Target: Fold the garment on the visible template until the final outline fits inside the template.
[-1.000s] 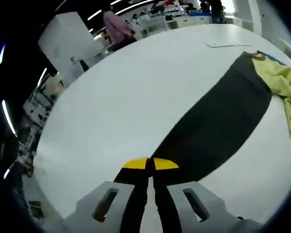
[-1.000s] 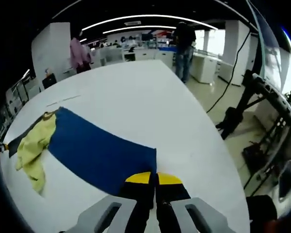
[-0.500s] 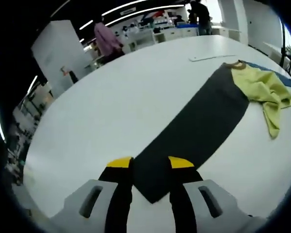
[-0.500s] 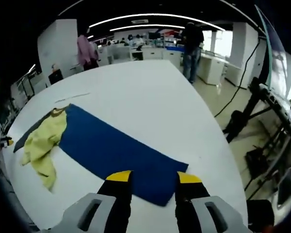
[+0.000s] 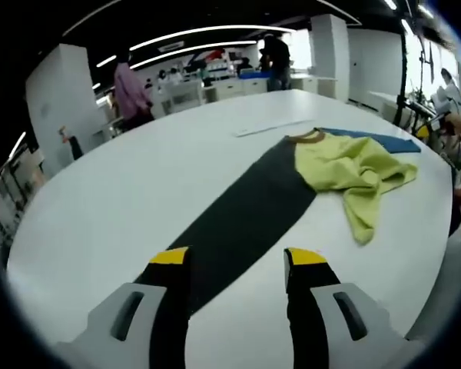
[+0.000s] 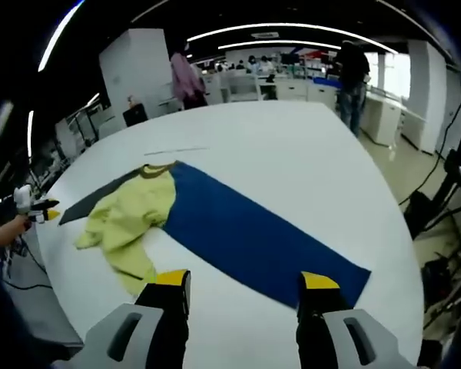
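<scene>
A crumpled yellow-green garment (image 5: 346, 165) lies on the white table (image 5: 138, 192), where a long dark grey strip (image 5: 238, 215) meets a long blue strip (image 5: 369, 141). My left gripper (image 5: 238, 257) is open, with its yellow-tipped jaws on either side of the grey strip's near end and nothing between them. In the right gripper view the garment (image 6: 131, 215) lies left of the blue strip (image 6: 253, 231), and the grey strip (image 6: 96, 198) runs on to the left. My right gripper (image 6: 244, 280) is open above the blue strip's near edge. The left gripper (image 6: 32, 207) shows at the far left, held by a hand.
A thin white strip (image 5: 273, 127) lies on the table beyond the garment. The table's edge (image 6: 403, 254) drops off to the right, with stands and cables on the floor. People and desks (image 6: 186, 77) are far behind the table.
Both grippers were shut on the strips' ends a second ago. They have opened, let go and drawn back, so both strips now lie flat on the table.
</scene>
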The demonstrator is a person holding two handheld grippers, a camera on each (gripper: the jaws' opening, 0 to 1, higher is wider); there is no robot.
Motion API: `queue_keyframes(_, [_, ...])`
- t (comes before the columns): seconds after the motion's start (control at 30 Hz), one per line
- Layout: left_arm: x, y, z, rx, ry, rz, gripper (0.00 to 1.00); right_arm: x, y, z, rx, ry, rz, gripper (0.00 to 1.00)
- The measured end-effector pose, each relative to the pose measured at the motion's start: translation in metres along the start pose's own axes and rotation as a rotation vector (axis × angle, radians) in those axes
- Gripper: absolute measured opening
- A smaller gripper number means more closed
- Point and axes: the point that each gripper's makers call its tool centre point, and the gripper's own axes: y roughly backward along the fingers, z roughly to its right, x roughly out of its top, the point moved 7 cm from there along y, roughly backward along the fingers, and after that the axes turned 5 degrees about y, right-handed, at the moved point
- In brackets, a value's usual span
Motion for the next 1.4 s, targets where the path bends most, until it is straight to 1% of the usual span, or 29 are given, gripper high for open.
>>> queue_keyframes(0.1, [0.0, -0.003, 0.02, -0.058, -0.022, 0.016, 0.47, 0.004, -0.003, -0.013, 0.047, 0.0, 0.008, 0.56])
queue_keyframes(0.17, [0.001, -0.004, 0.028, -0.07, -0.053, 0.027, 0.46, 0.006, -0.004, -0.022, 0.071, 0.013, 0.008, 0.56])
queue_keyframes(0.27, [-0.002, -0.005, 0.045, -0.108, -0.093, 0.031, 0.46, 0.007, -0.008, -0.033, 0.103, 0.024, 0.004, 0.56])
queue_keyframes(0.37, [-0.006, -0.007, 0.058, -0.142, -0.096, 0.035, 0.45, 0.006, -0.011, -0.045, 0.129, 0.04, -0.002, 0.56])
queue_keyframes(0.53, [-0.011, -0.011, 0.075, -0.193, -0.068, 0.056, 0.45, 0.002, -0.018, -0.061, 0.161, 0.068, -0.019, 0.56])
queue_keyframes(0.63, [-0.016, -0.016, 0.086, -0.235, -0.068, 0.044, 0.43, -0.002, -0.023, -0.07, 0.183, 0.074, -0.03, 0.56])
queue_keyframes(0.7, [-0.019, -0.019, 0.09, -0.253, -0.073, 0.044, 0.43, -0.006, -0.027, -0.077, 0.195, 0.078, -0.04, 0.56])
queue_keyframes(0.77, [-0.02, -0.023, 0.096, -0.273, -0.075, 0.044, 0.42, -0.012, -0.032, -0.077, 0.213, 0.083, -0.057, 0.55])
queue_keyframes(0.83, [-0.022, -0.028, 0.102, -0.283, -0.079, 0.04, 0.4, -0.015, -0.037, -0.084, 0.223, 0.091, -0.07, 0.54])
queue_keyframes(0.9, [-0.022, -0.031, 0.106, -0.289, -0.088, 0.036, 0.37, -0.019, -0.043, -0.087, 0.218, 0.095, -0.079, 0.53])
queue_keyframes(1.0, [-0.026, -0.039, 0.113, -0.289, -0.123, -0.001, 0.33, -0.025, -0.049, -0.092, 0.213, 0.103, -0.096, 0.51])
queue_keyframes(1.13, [-0.029, -0.046, 0.119, -0.285, -0.135, -0.013, 0.29, -0.029, -0.054, -0.099, 0.216, 0.099, -0.103, 0.47])
queue_keyframes(1.23, [-0.03, -0.049, 0.123, -0.281, -0.159, -0.018, 0.26, -0.033, -0.059, -0.102, 0.199, 0.121, -0.111, 0.43])
queue_keyframes(1.4, [-0.031, -0.055, 0.124, -0.268, -0.146, -0.016, 0.18, -0.036, -0.064, -0.107, 0.168, 0.14, -0.115, 0.32])
